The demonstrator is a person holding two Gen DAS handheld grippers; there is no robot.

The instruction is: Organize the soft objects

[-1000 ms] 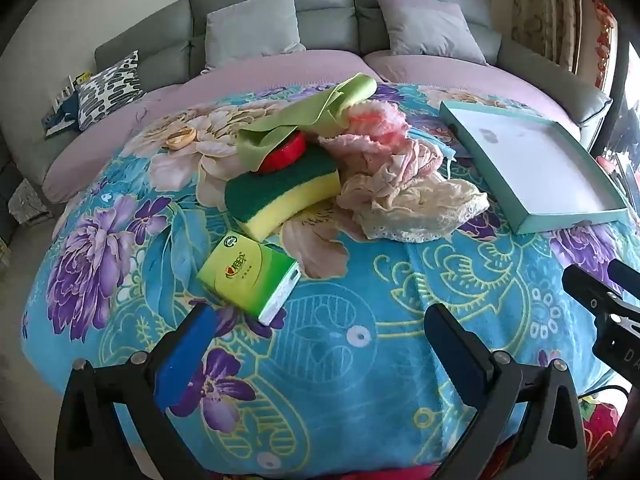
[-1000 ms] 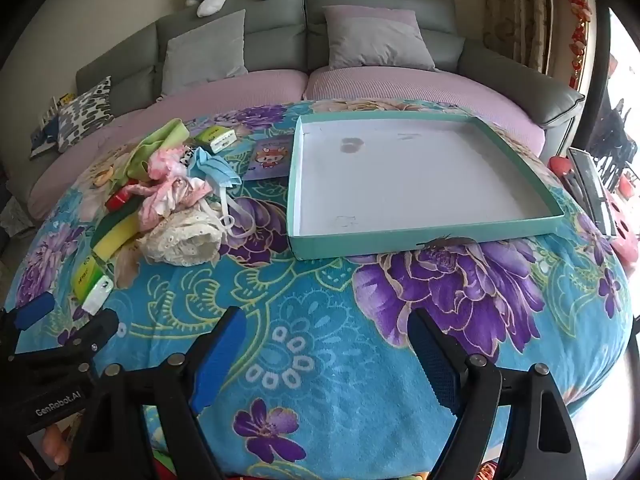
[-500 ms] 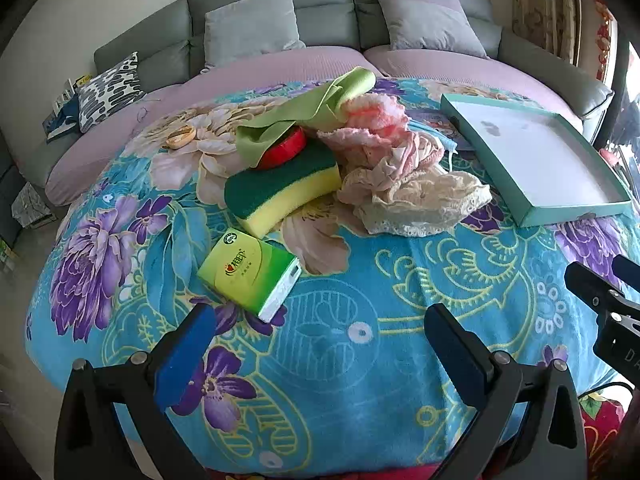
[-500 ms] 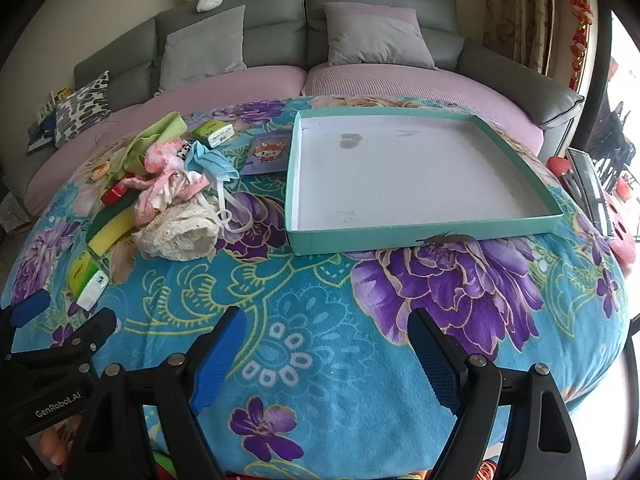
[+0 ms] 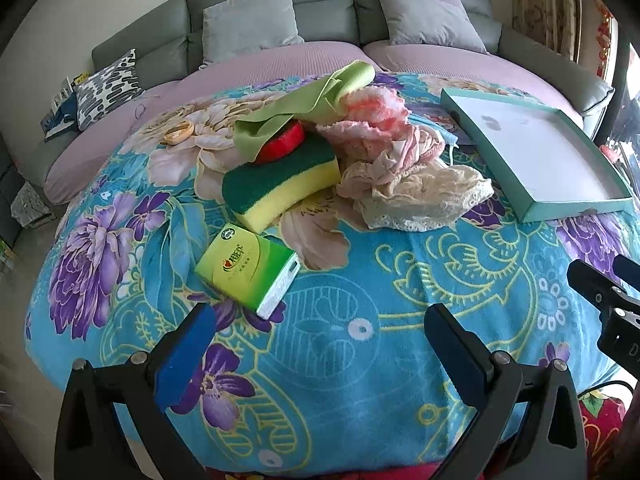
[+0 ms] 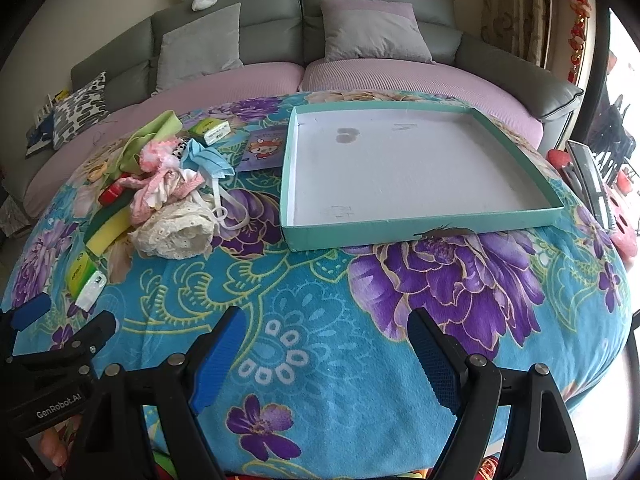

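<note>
Both the left gripper [image 5: 320, 344] and right gripper [image 6: 324, 354] hang released and empty, near the teal tray [image 6: 420, 232]; the soft pile [image 5: 400, 176] lies beside it.

Left wrist view: looks steeply down along the left gripper [image 5: 320, 344] over the blanket [image 5: 360, 360], pile of soft items [image 5: 360, 160] ahead. Right wrist view: same tilt, right gripper [image 6: 324, 352], teal tray [image 6: 420, 228] ahead. Shared: pile, tray, sofa [image 6: 280, 28].
</note>
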